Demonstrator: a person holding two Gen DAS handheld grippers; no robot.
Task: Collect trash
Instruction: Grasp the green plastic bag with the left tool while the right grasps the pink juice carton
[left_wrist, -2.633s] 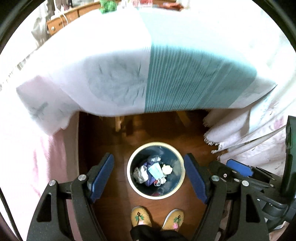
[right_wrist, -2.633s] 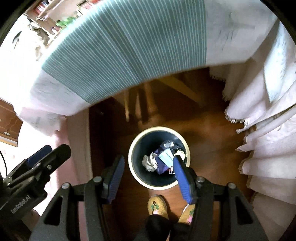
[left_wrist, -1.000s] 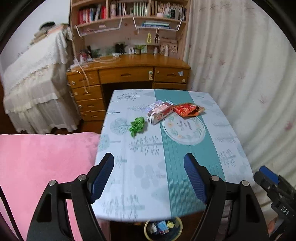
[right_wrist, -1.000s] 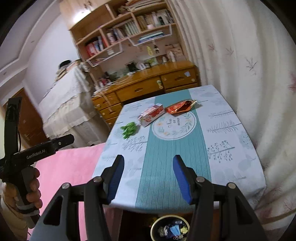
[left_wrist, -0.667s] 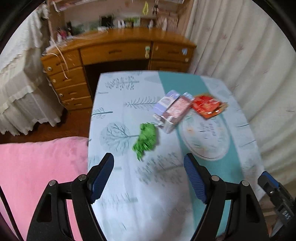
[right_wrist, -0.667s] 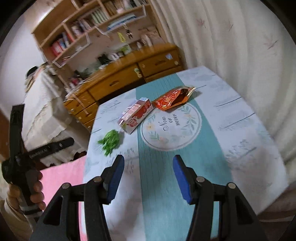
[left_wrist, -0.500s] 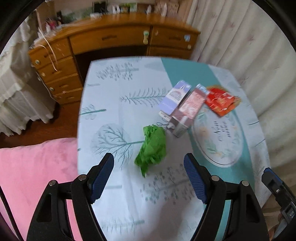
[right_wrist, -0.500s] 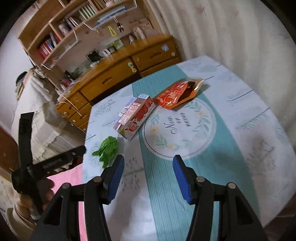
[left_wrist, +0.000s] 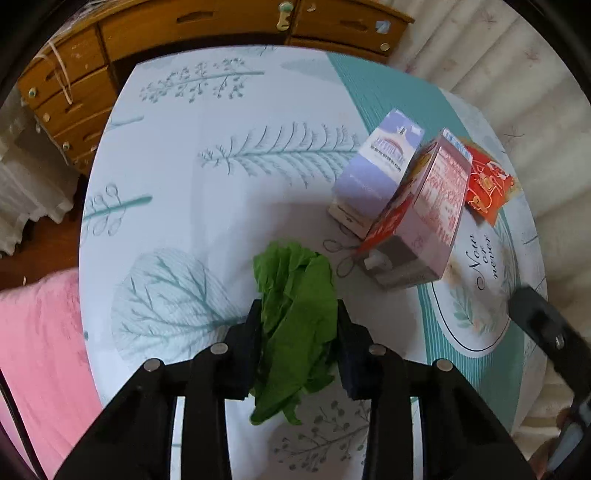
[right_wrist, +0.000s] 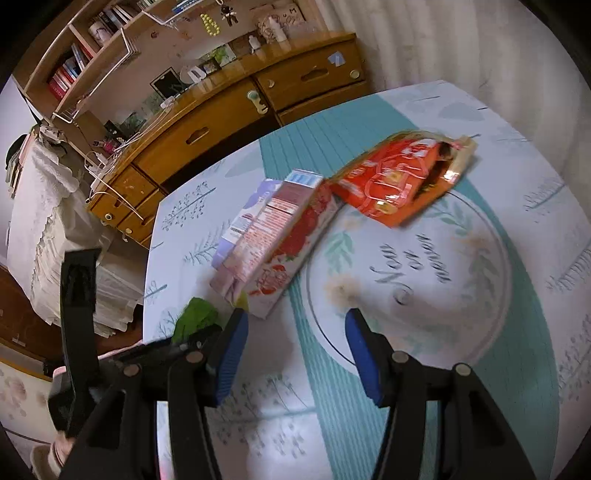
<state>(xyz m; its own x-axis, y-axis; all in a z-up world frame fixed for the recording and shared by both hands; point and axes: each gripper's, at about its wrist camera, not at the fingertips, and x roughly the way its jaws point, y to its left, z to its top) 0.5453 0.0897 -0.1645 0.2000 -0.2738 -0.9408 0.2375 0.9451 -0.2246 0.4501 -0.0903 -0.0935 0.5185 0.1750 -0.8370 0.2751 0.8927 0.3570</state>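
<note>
Here the crumpled green wrapper (left_wrist: 295, 325) lies on the tablecloth (left_wrist: 207, 206) at its near edge, squeezed between the left gripper (left_wrist: 298, 321), whose jaws have just been closing onto it. To the right, the right gripper (right_wrist: 295, 332) hovers with jaws apart, empty. Farther off lie two cartons (left_wrist: 413, 206) and a red snack bag (right_wrist: 399, 181).

The lower part of the green wrapper (left_wrist: 295, 332) is being covered by the left tongs (left_wrist: 297, 314). The near edge of the worktop (right_wrist: 424, 424) is being blurred. The purple carton (right_wrist: 258, 199) is being mostly hidden behind the red carton (right_wrist: 280, 240).
</note>
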